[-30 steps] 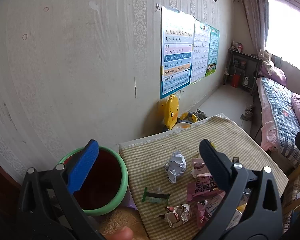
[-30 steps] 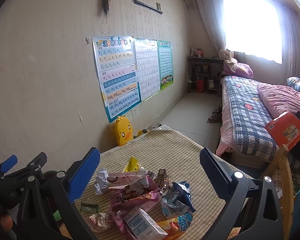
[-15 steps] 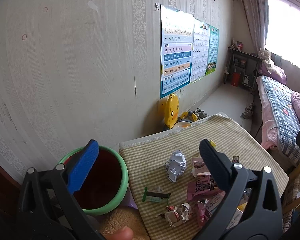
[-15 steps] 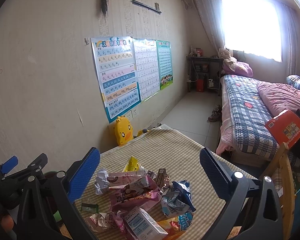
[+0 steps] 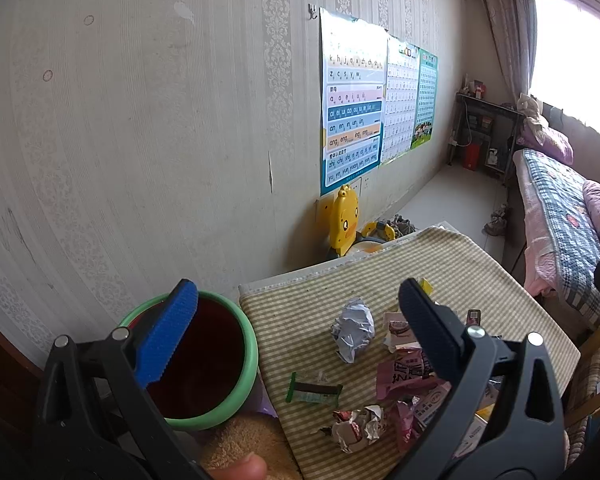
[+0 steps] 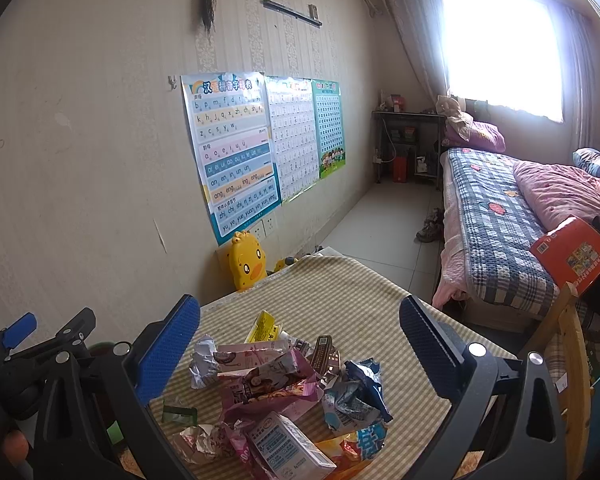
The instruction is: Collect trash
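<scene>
Nearest the cameras, both tools are spread wide with nothing between their fingers: the left hand-held gripper (image 5: 296, 312) hangs over the gap between a bin and the desk, and the right hand-held gripper (image 6: 300, 324) hangs above the pile of trash.

The green-rimmed bin (image 5: 204, 360) stands just beside the left edge of the desk (image 5: 460, 264), which is covered by a yellow checked cloth. On the near end of the cloth lies the trash: a small green wrapper (image 5: 312, 390) nearest the bin, a crumpled brown-and-silver wrapper (image 5: 358, 426) in front of it, a silver foil ball (image 5: 352, 330) farther back, and a heap of pink packets (image 6: 268, 380) with a small white carton (image 6: 288, 448) and blue wrappers (image 6: 360, 396) to the right.

Behind the desk a yellow duck toy (image 6: 247, 260) stands against the wall, below letter posters (image 6: 232, 148). Farther off, a bed (image 6: 496, 220) with a checked cover runs toward the bright window (image 6: 500, 36).
</scene>
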The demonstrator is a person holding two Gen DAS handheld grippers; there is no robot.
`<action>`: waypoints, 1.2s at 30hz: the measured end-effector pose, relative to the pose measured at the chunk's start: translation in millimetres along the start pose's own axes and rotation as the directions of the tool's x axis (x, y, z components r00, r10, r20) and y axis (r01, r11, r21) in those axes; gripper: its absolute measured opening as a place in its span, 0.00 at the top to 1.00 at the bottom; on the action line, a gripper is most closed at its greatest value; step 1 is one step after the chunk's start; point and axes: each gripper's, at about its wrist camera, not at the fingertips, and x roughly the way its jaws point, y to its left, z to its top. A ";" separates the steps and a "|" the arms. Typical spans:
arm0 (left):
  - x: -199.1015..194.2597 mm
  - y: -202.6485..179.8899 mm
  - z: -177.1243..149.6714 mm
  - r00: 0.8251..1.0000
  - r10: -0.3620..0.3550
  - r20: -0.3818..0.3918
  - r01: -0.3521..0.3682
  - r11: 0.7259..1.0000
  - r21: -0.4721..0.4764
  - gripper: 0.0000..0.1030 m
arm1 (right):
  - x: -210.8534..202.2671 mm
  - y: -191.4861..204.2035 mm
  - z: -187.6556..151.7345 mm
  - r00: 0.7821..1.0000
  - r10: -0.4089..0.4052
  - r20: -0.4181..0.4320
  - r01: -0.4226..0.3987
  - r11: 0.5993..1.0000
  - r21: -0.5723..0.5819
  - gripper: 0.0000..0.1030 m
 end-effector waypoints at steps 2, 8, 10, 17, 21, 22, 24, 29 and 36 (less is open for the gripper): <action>0.5 0.0 0.0 1.000 -0.001 -0.002 0.001 1.000 0.001 0.04 | -0.1 -0.6 0.2 1.000 0.000 0.000 0.000 1.000 0.000 0.07; 1.1 0.5 -0.7 1.000 0.000 -0.005 0.000 1.000 0.002 0.04 | -0.7 -0.3 -0.7 1.000 0.000 -0.004 0.000 1.000 0.003 0.07; 1.3 0.8 -1.1 1.000 0.000 -0.005 0.000 1.000 0.003 0.04 | -0.7 -1.1 -0.7 1.000 0.000 -0.003 0.000 1.000 0.005 0.07; 1.3 0.9 -0.6 1.000 -0.001 -0.005 0.001 1.000 0.003 0.04 | 0.5 -0.9 -1.8 1.000 0.000 -0.008 0.000 1.000 0.007 0.07; 1.8 1.0 -1.4 1.000 -0.001 -0.007 0.001 1.000 0.003 0.04 | 1.2 -0.9 -3.3 1.000 0.002 -0.012 -0.002 1.000 0.008 0.07; 1.7 0.7 -1.3 1.000 0.000 -0.006 0.000 1.000 0.003 0.04 | 1.2 -0.6 -3.6 1.000 0.001 -0.012 -0.001 1.000 0.007 0.07; 2.6 1.1 -2.4 1.000 0.000 -0.007 0.000 1.000 0.005 0.04 | 1.3 -1.0 -3.3 1.000 0.001 -0.012 -0.001 1.000 0.008 0.07; 5.1 1.7 -5.0 1.000 0.001 -0.013 -0.001 1.000 0.010 0.04 | 3.6 -1.6 -3.0 1.000 0.001 -0.021 -0.001 1.000 0.012 0.07; 17.4 2.2 -9.2 0.999 -0.022 -0.041 0.024 0.998 0.051 0.04 | 10.2 -7.2 -4.1 0.999 -0.016 -0.041 0.016 1.000 0.001 0.07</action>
